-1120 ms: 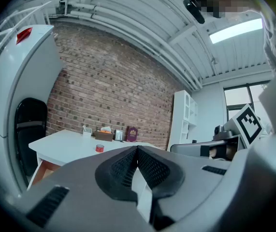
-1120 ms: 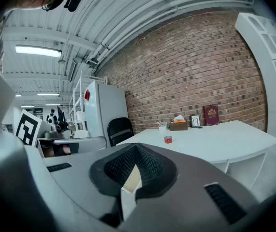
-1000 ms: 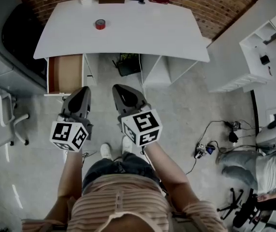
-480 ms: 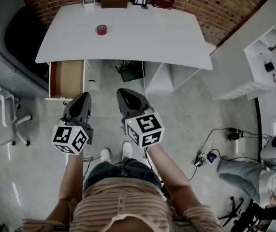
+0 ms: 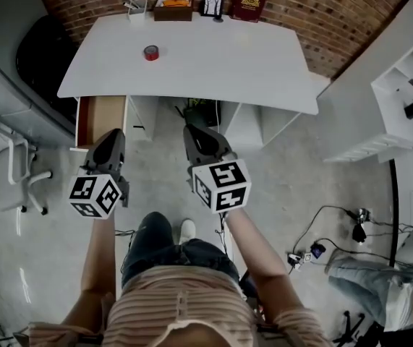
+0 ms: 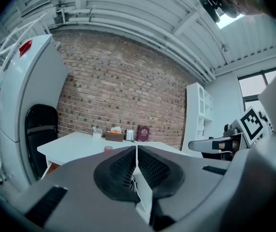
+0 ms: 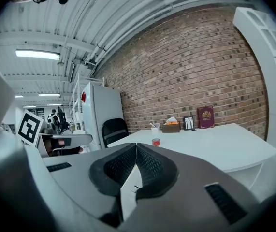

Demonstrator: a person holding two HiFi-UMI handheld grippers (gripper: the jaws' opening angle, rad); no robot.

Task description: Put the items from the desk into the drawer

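Both claws are pinched fully closed w/ nothing in them rn. The left claw (image 5: 112, 137) and right claw (image 5: 200, 132) hang over the floor (image 5: 300, 165), short of the worktop (image 5: 264, 63). The red tape roll (image 5: 150, 52) sits on it toward the left, well apart from both. The drawer (image 5: 99, 114) under the left end is open. Risk imo: reaching the roll w/ a shut claw just knocks it rolling off the edge, or I clip the drawer front on approach.
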